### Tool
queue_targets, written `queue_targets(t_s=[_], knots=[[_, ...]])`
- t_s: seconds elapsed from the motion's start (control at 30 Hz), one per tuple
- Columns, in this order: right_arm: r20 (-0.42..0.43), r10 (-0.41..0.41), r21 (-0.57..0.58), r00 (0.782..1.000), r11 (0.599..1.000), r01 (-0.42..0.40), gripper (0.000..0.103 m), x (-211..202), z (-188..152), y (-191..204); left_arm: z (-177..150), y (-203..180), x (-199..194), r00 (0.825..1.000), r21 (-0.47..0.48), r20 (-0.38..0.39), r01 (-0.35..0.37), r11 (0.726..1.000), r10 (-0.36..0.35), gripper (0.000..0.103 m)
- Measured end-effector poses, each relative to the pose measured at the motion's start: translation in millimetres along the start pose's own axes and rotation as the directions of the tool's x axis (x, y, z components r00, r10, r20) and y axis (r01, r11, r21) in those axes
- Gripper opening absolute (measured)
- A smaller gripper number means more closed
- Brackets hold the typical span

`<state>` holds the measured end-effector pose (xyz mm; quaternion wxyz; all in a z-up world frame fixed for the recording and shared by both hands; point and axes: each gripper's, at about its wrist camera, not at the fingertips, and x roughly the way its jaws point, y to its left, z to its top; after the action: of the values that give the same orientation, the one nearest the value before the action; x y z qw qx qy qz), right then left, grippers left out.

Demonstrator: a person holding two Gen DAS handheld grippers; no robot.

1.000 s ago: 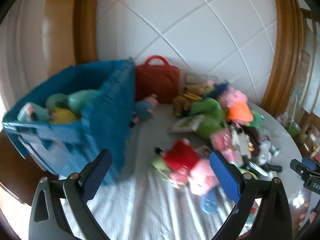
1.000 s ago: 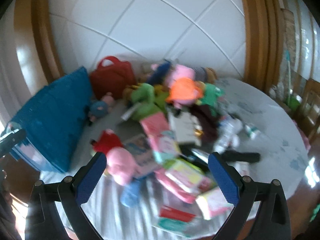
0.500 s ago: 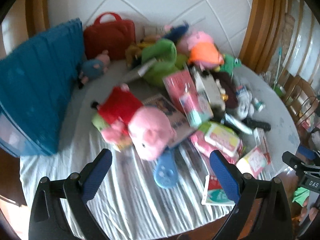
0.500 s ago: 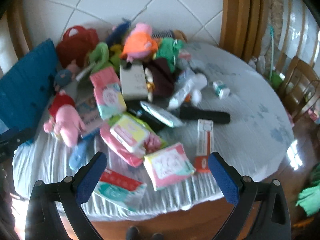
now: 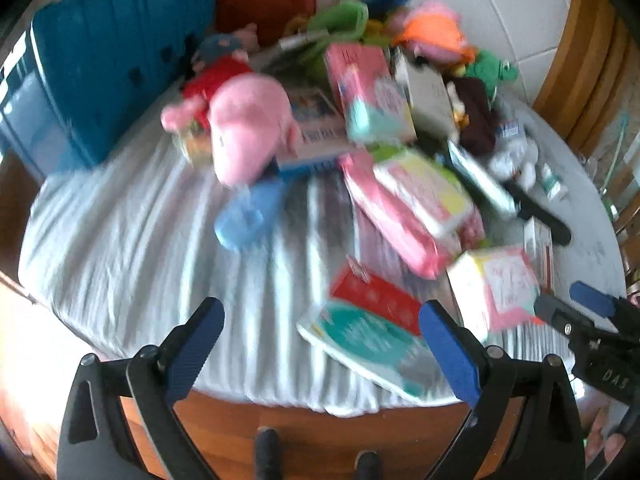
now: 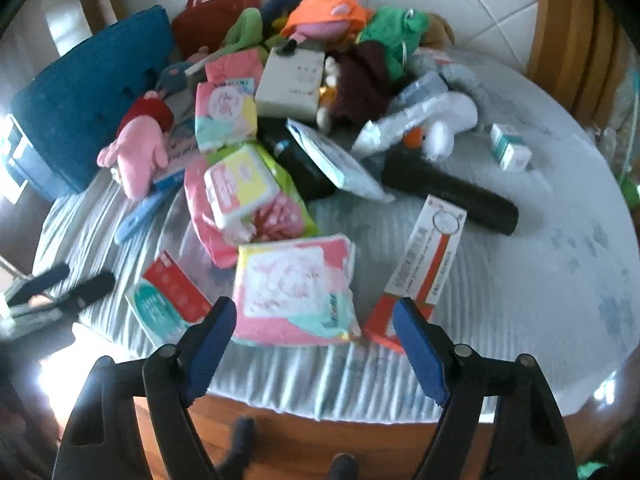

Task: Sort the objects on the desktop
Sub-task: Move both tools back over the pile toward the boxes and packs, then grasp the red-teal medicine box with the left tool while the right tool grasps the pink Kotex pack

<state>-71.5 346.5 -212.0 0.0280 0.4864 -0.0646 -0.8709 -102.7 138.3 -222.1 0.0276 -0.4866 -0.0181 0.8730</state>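
A pile of toys and packets covers a round table with a white cloth [image 5: 120, 248]. A pink plush pig [image 5: 248, 128] lies at the left of the pile, near a blue storage bin [image 5: 112, 52]. My left gripper [image 5: 320, 344] is open and empty at the table's near edge, over a teal and red packet [image 5: 360, 332]. My right gripper [image 6: 314, 338] is open and empty just in front of a pink tissue pack [image 6: 296, 292], with an orange and white box [image 6: 424, 264] to its right. The right gripper also shows in the left wrist view [image 5: 576, 312].
A red bag [image 6: 208, 16], green and orange plush toys [image 6: 332, 16], a white box [image 6: 292, 80], a black cylinder [image 6: 452, 192] and a small teal box [image 6: 510, 148] lie further back. A blue flat tool [image 5: 244, 216] lies beside the pig. Wooden chairs stand at right.
Both grippers have pulled back and tilted down toward the table's near edge; the objects look larger and lower in view. Both stay open and empty.
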Motion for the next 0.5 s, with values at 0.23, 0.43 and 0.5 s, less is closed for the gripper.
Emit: queue_targets(t_s=[0.23, 0.43, 0.5], knots=[[0.015, 0.048, 0.011, 0.999, 0.999, -0.049, 0.081, 6.5, -9.4, -21.6, -32.9, -33.4, 12.2, 1.0, -0.033, -0.019, 0.007, 0.999, -0.008, 0.1], [0.021, 0.055, 0.015, 0.998, 0.998, -0.055, 0.081, 11.7, -10.7, -33.1, -47.5, -39.0, 43.7, 0.998, -0.015, -0.053, -0.028, 1.0, 0.027, 0.099], [0.022, 0.064, 0.011, 0.998, 0.998, -0.064, 0.082, 14.2, -10.8, -30.2, -43.2, -22.3, 43.9, 0.997, -0.034, -0.032, -0.074, 0.997, 0.073, 0.099]])
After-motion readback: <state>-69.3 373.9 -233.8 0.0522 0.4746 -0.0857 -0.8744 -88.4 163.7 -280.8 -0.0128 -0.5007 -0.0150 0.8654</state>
